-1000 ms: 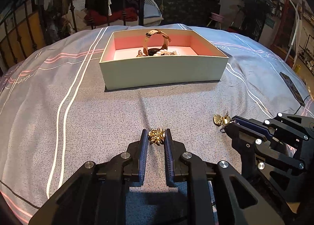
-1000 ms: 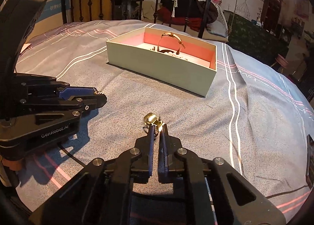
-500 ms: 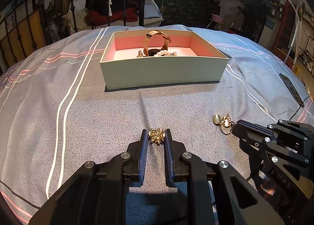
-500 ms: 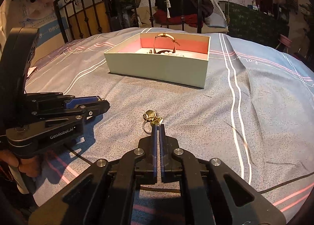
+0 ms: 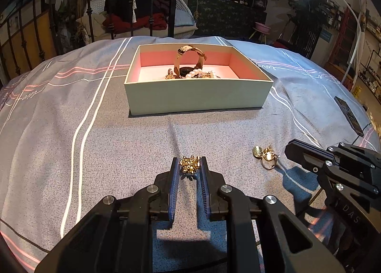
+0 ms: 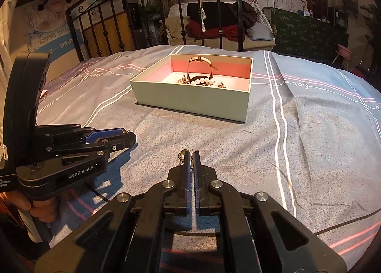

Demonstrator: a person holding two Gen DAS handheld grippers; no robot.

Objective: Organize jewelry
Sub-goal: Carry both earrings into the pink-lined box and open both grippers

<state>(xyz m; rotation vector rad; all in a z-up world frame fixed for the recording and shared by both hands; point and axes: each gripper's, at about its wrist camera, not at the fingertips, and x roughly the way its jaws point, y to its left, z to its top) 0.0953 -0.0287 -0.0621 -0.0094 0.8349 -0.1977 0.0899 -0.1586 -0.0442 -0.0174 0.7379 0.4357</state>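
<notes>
Spreading across both views, the grey striped bedspread (image 5: 95, 153) carries everything. At twelve o'clock from each gripper sits the pale green box (image 5: 197, 96) with its pink lining, well apart from both tools. Inside it a tan looped band (image 5: 178, 63) stands upright, with a short strand of pearls (image 5: 200, 73) and some gold bits at its foot.

The left gripper (image 5: 189, 165) has not altered over the last second. Its jaws are partly closed, and pinched between the tips is a gold leafy cluster (image 5: 189, 167), which touches both blue pads.

The change is on the right. A second ago the right gripper (image 6: 191, 153) had a small gap between its fingers, with a gold ring-and-charm set (image 5: 265, 156) just ahead of them. Its jaws have since narrowed to a thin slit. In its own view only a sliver of gold shows at eleven o'clock of the tips. In the left wrist view the set lies on the fabric at about three o'clock of the left tips, just beside the right gripper's nose. Whether an edge is actually caught I cannot tell.

My reading is that both pieces are meant for the box, the left one ready to carry, the right grasp unconfirmed. The set looks small, shiny and loosely linked: a round charm, a ring and a bead.
</notes>
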